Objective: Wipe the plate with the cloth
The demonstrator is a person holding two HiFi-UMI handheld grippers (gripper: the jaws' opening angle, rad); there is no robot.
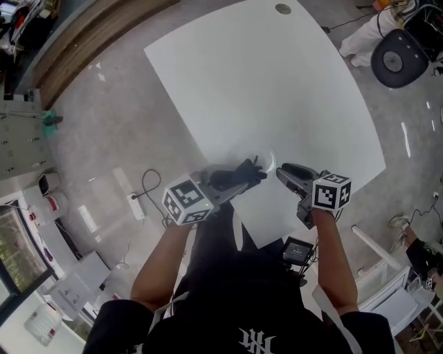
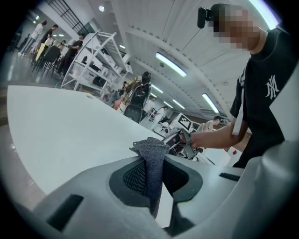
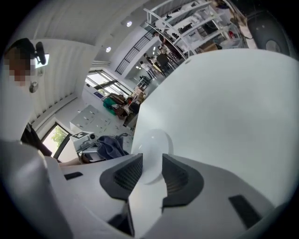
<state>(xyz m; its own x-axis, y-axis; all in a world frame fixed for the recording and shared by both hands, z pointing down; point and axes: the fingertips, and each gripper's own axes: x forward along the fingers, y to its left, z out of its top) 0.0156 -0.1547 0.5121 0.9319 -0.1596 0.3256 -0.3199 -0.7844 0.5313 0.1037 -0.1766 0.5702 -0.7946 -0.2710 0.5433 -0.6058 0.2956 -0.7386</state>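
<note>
Now both grippers are held over the near corner of the white table (image 1: pixel 277 83), pointing toward each other, with the person (image 1: pixel 235 297) standing at that edge. The left gripper (image 1: pixel 252 174) has its jaws pressed shut on the dark grey cloth (image 1: pixel 243 171); in the left gripper view (image 2: pixel 154 163) a fold of the cloth (image 2: pixel 150 148) stands up between the black pads and a strip of it hangs down below them. The right gripper (image 1: pixel 280 171) pinches the white plate (image 1: pixel 272 160) by its rim; in the right gripper view (image 3: pixel 152 173) the jaws close on the lower edge of the plate (image 3: pixel 152 144), which is held up off the table and roughly on edge. From the head view the cloth sits just beside the plate, on its left side; whether they touch cannot be told. From the right gripper view the cloth (image 3: pixel 110 145) shows bunched at the far gripper's tip, left of the plate. Each gripper carries its marker cube (image 1: pixel 187 200) near the person's wrist. On the table's far edge is a small round hole (image 1: pixel 283 9); a dark chair (image 1: pixel 398 59) stands on the floor beyond the far right corner.
</note>
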